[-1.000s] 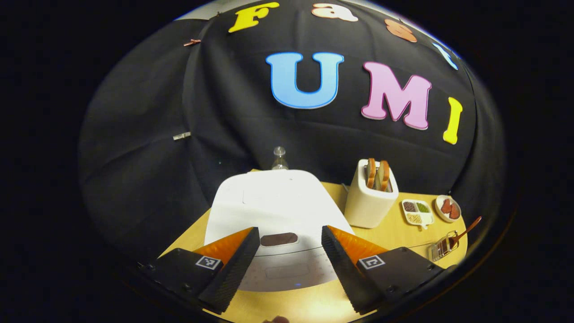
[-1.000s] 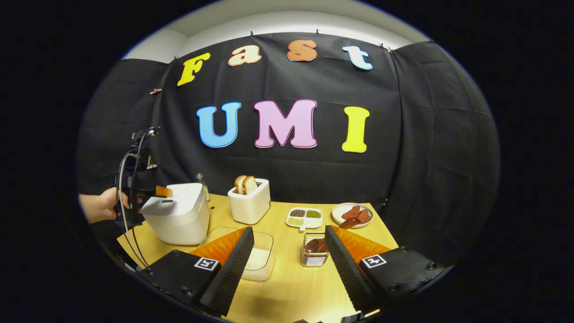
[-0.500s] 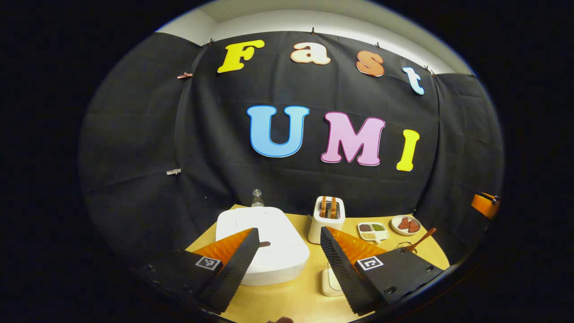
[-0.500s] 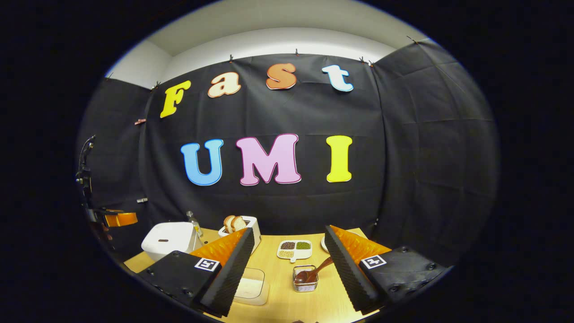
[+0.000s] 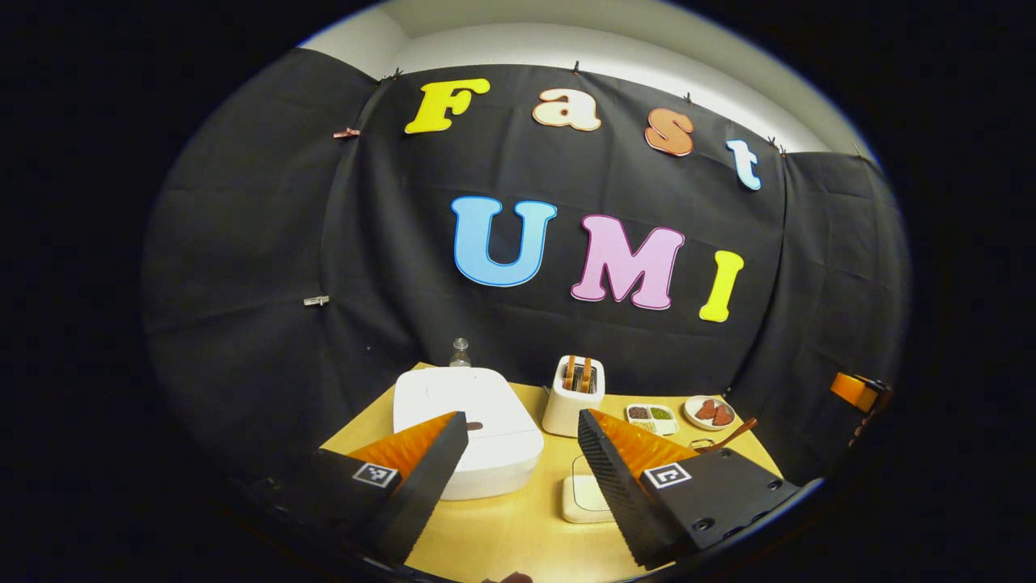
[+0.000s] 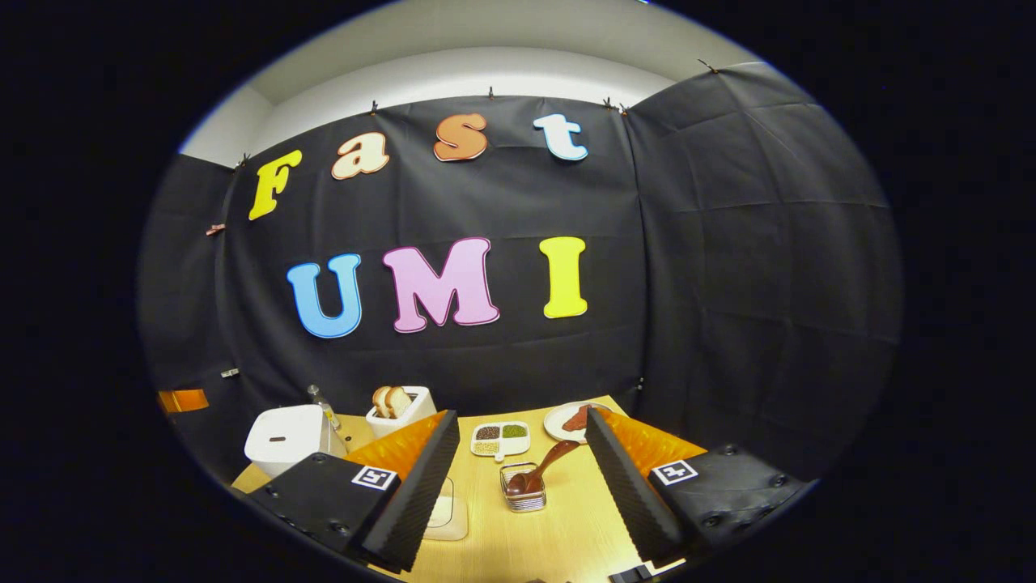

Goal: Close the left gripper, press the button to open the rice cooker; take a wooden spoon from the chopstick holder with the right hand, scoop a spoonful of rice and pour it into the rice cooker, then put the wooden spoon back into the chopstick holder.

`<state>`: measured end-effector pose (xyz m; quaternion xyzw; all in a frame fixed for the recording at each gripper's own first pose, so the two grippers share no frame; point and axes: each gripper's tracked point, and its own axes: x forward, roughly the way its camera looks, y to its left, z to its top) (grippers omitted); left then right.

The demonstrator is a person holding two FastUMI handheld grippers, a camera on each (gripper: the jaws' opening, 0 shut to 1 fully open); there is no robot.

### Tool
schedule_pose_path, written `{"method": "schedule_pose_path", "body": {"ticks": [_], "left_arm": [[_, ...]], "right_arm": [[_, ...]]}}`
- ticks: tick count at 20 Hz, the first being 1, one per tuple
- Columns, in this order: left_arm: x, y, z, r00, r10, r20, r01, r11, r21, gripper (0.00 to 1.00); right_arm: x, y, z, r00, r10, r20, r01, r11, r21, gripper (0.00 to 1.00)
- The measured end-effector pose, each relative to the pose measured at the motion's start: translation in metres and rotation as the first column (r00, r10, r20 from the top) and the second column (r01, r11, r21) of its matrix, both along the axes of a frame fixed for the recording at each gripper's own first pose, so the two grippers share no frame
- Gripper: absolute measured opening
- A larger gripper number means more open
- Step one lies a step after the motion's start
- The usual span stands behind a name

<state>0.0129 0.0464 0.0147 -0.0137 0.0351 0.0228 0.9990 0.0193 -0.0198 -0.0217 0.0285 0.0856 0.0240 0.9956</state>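
Rice cooker sits shut at lower centre of the left gripper view, on the table.
Left gripper hangs above the table with fingers spread apart, holding nothing. In the right gripper view, the right gripper is likewise spread and empty; between its fingers the wooden spoon leans in the wire chopstick holder, with the rice container at lower left.
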Motion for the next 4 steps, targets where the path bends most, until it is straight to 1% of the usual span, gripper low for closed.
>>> {"method": "schedule_pose_path", "body": {"ticks": [2,4], "left_arm": [[0.001,0.000,0.002,1.000,-0.009,0.006,0.009,1.000,-0.008,0.95],[0.003,0.001,-0.001,1.000,-0.013,0.000,0.013,1.000,-0.020,0.95]], "right_arm": [[0.002,0.008,0.004,1.000,0.007,0.008,-0.007,1.000,0.010,0.98],[0.002,0.015,0.007,1.000,0.015,0.019,-0.015,1.000,-0.002,0.98]]}}
